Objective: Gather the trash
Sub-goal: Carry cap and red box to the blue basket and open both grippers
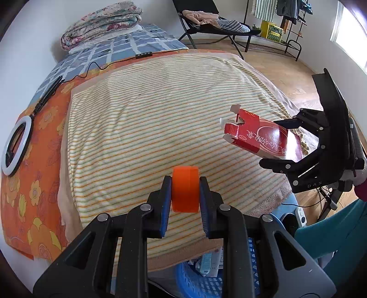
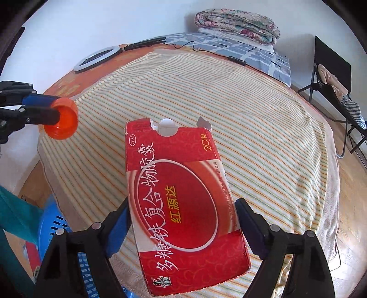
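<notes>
My left gripper [image 1: 185, 181] is shut on a small orange plastic cap [image 1: 185, 190], its blue pads pressing on both sides, held above the striped towel [image 1: 149, 114] on the bed. The right wrist view shows the same cap [image 2: 62, 121] in the left gripper [image 2: 51, 108] at the left edge. My right gripper [image 2: 182, 206] holds a torn-open red medicine box [image 2: 183, 194] with white and yellow print between its fingers, lifted off the bed. From the left wrist view the box [image 1: 259, 137] hangs in the right gripper [image 1: 278, 143] over the bed's right edge.
A blue plastic basket [image 1: 195, 282] with some packaging in it stands on the floor below the bed's near edge, also visible as basket [image 2: 50, 220]. A ring light [image 1: 13, 146] and cable lie at the bed's left. A folded quilt [image 1: 103, 23] and chair [image 1: 206, 20] are far back.
</notes>
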Demonstrator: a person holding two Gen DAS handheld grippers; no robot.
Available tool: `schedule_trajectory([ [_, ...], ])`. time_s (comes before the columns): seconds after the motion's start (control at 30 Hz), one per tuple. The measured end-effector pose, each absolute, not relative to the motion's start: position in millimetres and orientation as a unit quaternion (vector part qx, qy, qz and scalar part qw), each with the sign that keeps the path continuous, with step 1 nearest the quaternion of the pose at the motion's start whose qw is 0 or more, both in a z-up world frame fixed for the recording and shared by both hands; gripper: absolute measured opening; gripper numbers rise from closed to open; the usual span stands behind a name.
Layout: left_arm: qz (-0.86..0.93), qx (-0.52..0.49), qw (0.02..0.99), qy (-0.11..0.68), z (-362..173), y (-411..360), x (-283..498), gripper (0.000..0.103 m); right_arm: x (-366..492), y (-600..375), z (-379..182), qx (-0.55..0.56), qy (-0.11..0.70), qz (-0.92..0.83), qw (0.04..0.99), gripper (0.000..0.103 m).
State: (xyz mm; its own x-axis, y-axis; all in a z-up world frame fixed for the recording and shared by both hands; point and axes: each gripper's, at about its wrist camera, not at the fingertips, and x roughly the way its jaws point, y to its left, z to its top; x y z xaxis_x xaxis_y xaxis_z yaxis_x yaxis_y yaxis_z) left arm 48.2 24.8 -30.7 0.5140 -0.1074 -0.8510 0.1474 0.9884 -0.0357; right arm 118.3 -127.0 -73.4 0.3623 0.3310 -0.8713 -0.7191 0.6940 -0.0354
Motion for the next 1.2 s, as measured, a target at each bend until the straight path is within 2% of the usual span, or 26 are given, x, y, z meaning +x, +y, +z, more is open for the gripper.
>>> schedule_trajectory([
  [0.5, -0.071, 0.005, 0.871, 0.487, -48, 20, -30, 0.022, 19, -140, -48, -0.171, 0.461, 0.337, 0.803, 0.088],
  [0.8, -0.081, -0.004, 0.85, 0.521, -86, 13, -59, 0.022, -28, -145, -66, -0.156, 0.486, 0.348, 0.786, 0.088],
  [1.2, -0.089, 0.004, 0.827, 0.555, -119, 3, -78, 0.022, -59, -134, -96, -0.188, 0.511, 0.366, 0.755, 0.088],
])
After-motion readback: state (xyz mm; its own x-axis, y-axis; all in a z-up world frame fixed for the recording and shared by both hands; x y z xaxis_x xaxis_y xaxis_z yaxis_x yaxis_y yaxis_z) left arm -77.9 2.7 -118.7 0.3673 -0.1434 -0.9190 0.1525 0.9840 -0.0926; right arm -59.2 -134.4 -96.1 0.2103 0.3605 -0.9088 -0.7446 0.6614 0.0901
